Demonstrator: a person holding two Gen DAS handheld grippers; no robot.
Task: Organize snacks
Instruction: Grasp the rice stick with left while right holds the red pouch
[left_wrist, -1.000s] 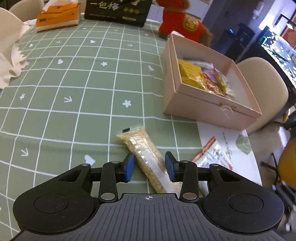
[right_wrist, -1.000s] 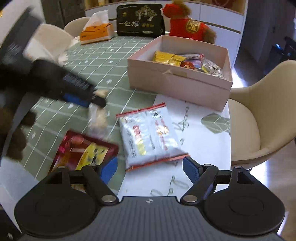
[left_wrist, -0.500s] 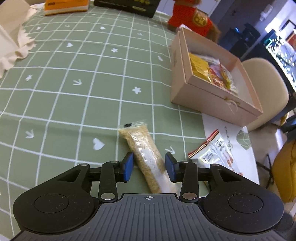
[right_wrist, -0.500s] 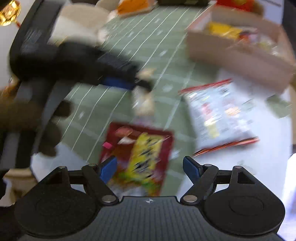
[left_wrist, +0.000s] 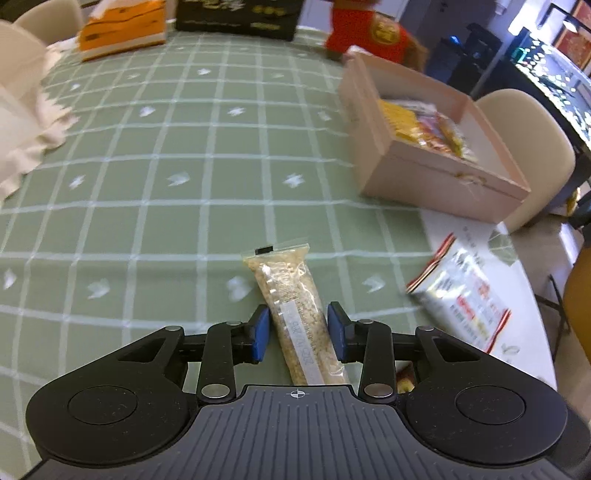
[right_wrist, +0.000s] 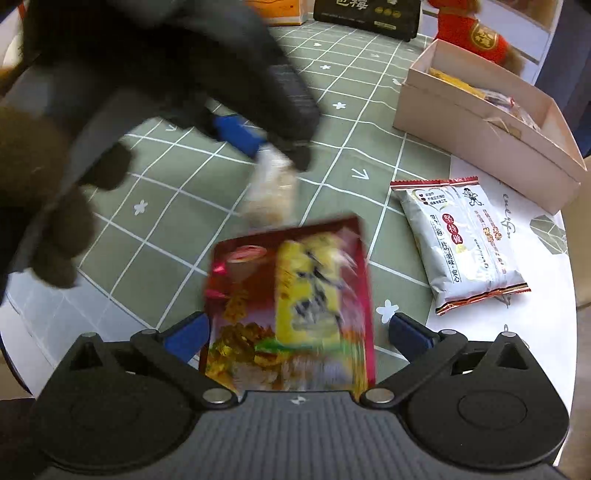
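My left gripper (left_wrist: 298, 328) is shut on a long clear packet of beige grain snack (left_wrist: 291, 302) and holds it above the green checked tablecloth (left_wrist: 166, 155). In the right wrist view the same packet (right_wrist: 271, 188) hangs blurred from the left gripper's fingers (right_wrist: 240, 134). My right gripper (right_wrist: 297, 332) is open, its fingers on either side of a red and yellow snack bag (right_wrist: 291, 310) lying on the table. A silver snack bag (right_wrist: 461, 240) lies to the right, also in the left wrist view (left_wrist: 461, 299). The pink open box (left_wrist: 424, 162) (right_wrist: 487, 122) holds several snacks.
An orange tissue box (left_wrist: 122, 29), a black gift box (left_wrist: 236, 16) and a red plush toy (left_wrist: 373, 31) stand at the table's far side. A white cloth (left_wrist: 22, 129) lies at the left. A beige chair (left_wrist: 528, 147) stands beyond the box.
My left gripper has lifted the grain packet and carried it forward toward the box. My right gripper has swung from the silver bag to straddle the red and yellow bag.
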